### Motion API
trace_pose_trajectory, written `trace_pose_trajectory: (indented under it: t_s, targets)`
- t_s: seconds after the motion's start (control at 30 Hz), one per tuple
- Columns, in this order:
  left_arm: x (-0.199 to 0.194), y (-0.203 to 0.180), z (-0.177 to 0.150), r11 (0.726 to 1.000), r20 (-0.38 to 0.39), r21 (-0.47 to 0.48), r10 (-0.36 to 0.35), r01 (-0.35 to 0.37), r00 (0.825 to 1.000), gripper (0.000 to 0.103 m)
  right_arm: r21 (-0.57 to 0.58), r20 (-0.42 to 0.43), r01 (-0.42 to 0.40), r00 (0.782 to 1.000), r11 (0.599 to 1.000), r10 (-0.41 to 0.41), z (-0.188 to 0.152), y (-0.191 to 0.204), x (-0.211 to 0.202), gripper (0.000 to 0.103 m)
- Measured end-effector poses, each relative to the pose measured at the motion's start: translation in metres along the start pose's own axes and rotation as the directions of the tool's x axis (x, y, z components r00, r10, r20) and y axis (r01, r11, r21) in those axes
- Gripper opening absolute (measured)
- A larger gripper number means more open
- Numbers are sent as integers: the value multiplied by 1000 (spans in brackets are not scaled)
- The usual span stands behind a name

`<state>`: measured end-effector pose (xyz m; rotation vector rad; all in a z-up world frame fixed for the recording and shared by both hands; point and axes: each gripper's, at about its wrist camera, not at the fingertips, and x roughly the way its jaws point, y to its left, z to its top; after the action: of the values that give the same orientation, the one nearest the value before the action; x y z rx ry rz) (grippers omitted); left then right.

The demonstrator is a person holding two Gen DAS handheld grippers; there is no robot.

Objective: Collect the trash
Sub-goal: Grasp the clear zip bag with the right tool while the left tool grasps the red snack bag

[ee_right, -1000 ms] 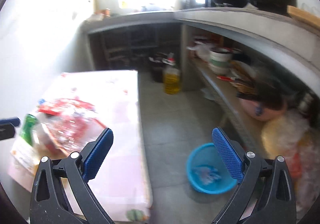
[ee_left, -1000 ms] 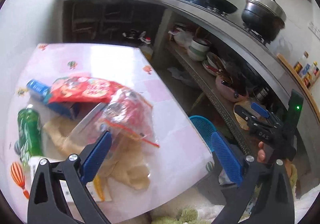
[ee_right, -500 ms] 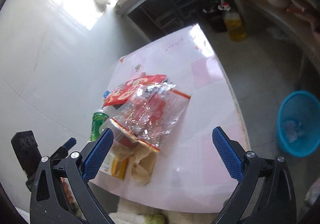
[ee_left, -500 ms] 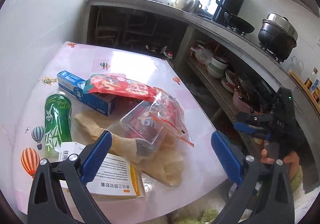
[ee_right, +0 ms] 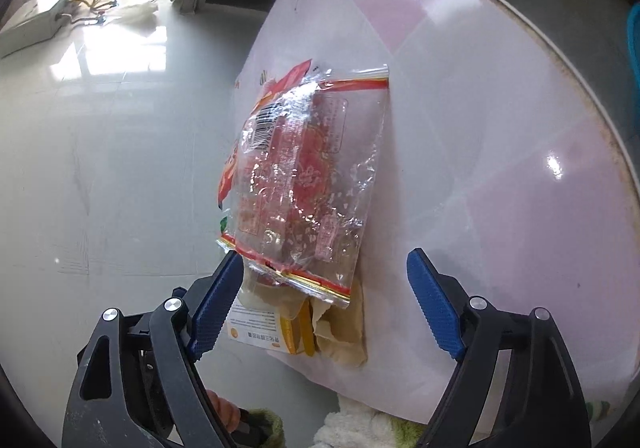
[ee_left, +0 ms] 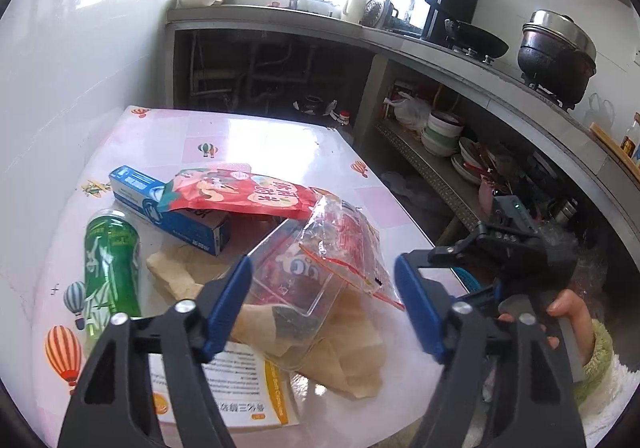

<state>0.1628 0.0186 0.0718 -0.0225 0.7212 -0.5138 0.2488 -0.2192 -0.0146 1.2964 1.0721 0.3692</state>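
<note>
Trash lies heaped on the pink balloon-print tabletop point(ee_left: 280, 136), toward its near edge and the side along the white wall: a clear crinkled plastic bag point(ee_left: 340, 244) with red print tops the pile, resting on a clear plastic tray point(ee_left: 292, 280) and crumpled brown paper point(ee_left: 352, 352), with a red snack packet point(ee_left: 240, 196) draped over a blue box point(ee_left: 176, 216) behind it, a green bottle point(ee_left: 110, 272) lying on its side nearer the wall, and a white-and-orange leaflet point(ee_left: 248, 388) at the near edge. Left gripper point(ee_left: 324, 308) hangs over the near edge, its blue-padded jaws having just been narrowing yet standing apart, the tray and bag seen between them without either pad pressing on anything. Right gripper point(ee_right: 324, 304), seen from its own camera tilted over the same pile, has likewise just been drawing its jaws in; they stand apart above the bag's gold-and-red sealed end, and whether the left pad touches the film cannot be told. A person's hand point(ee_left: 568, 312) in a fuzzy green-and-white sleeve point(ee_left: 600, 360) holds the right gripper beyond the tabletop's right edge, in front of kitchen shelves point(ee_left: 432, 168) stacked with bowls
</note>
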Motion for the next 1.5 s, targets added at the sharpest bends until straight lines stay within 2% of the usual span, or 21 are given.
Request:
trace_pose_trajectory:
  t_s: [0.07,0.17,0.4,0.5,0.63,0.67,0.77,0.83,1.0,1.1,1.17,1.23,1.3,1.4,1.43,1.5]
  targets:
    - [9,-1,3,1000,-15,-7,-1,1,1000,56,34,-11,-9,1000,999,10,3,-4,6,75]
    - [17,-3,5,1000,-28,-10,-15,15,1000,48,55,-16,-36,999,998,37,6,-2,9,72]
    - [27,-2,5,999,-49,-19,-31,30,998,42,79,-27,-67,997,995,69,23,2,29,62]
    - [27,-1,5,999,-49,-26,-29,28,998,39,100,-25,-78,996,992,81,26,1,30,54]
    - [25,2,4,999,-47,-29,-21,20,999,38,150,-25,-101,994,983,106,28,-11,32,34]
    - [24,3,4,999,-47,-32,-19,17,999,37,163,-25,-111,993,980,117,28,-15,30,32]
    - [21,7,2,999,-48,-51,-13,11,999,37,200,-13,-169,985,965,175,25,-23,26,26]
    - [20,12,2,998,-51,-70,-11,7,999,37,220,-3,-208,977,953,213,23,-29,22,17]
    - [24,32,10,982,-69,-186,-48,34,996,37,260,33,-336,940,905,339,16,-48,5,5]
    - [36,50,19,945,-87,-318,-115,82,990,37,267,54,-387,920,883,387,13,-54,-5,3]
    - [49,66,25,896,-101,-433,-162,103,982,37,266,68,-411,910,872,409,11,-58,-12,2]
    - [62,78,34,851,-101,-514,-184,107,978,37,262,85,-428,903,865,421,10,-62,-20,2]
    - [73,85,40,818,-109,-566,-193,99,975,39,264,97,-438,899,859,428,7,-69,-27,2]
    - [94,98,45,734,-143,-673,-244,87,959,44,270,110,-447,894,853,434,4,-75,-29,2]
    - [102,102,45,695,-155,-715,-264,76,952,45,272,112,-450,892,850,437,3,-78,-30,2]
    - [110,108,45,657,-169,-753,-268,52,948,46,274,116,-456,889,846,442,3,-81,-31,2]
